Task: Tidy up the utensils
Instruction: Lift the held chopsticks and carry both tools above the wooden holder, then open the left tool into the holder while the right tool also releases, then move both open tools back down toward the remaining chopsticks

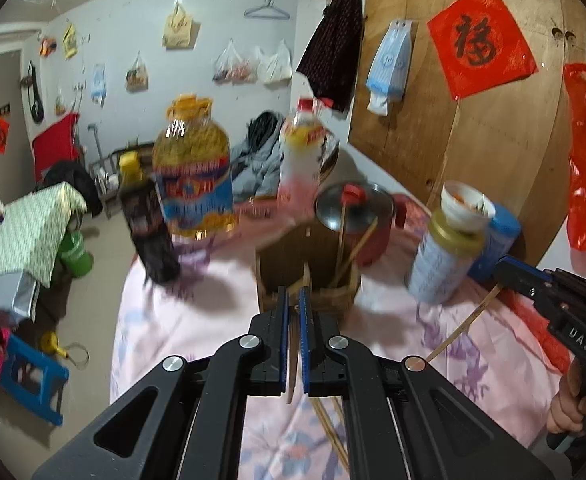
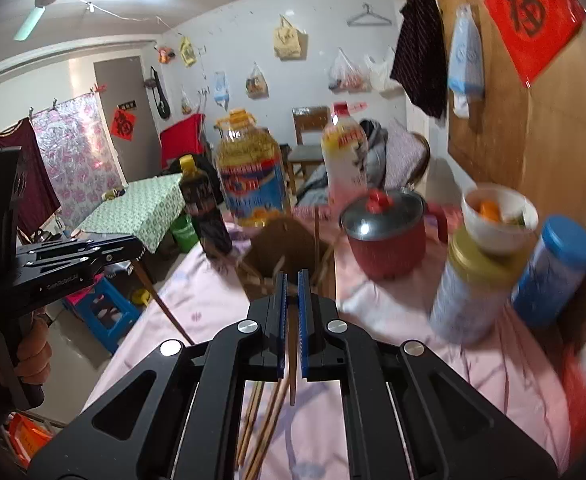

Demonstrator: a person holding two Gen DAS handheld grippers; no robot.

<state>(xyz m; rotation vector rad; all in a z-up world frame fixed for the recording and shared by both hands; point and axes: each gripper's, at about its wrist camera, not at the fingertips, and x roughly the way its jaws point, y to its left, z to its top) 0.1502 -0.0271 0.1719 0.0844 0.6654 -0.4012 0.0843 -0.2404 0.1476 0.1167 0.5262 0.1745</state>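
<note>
A brown chopstick holder (image 1: 285, 256) (image 2: 277, 240) stands on the pink flowered cloth, with a few chopsticks (image 1: 343, 236) leaning in it. My left gripper (image 1: 291, 296) (image 2: 135, 254) is shut on one chopstick (image 1: 292, 360) that hangs down between its blue pads, just short of the holder. My right gripper (image 2: 291, 280) (image 1: 503, 270) is shut on another chopstick (image 2: 293, 364) (image 1: 463, 326), also lifted above the cloth near the holder. Several loose chopsticks (image 1: 333, 428) (image 2: 265, 420) lie on the cloth under the grippers. A hand (image 1: 569, 412) grips the right handle.
Behind the holder stand a dark sauce bottle (image 1: 149, 224), a yellow oil jug (image 1: 193, 176), a white bottle (image 1: 301, 160) and a red pot with a lid (image 1: 357, 216). At the right are a gold-lidded jar (image 1: 441, 264) bearing a white bowl (image 1: 467, 204) and a blue-lidded jar (image 2: 553, 276). The table edge drops off at the left.
</note>
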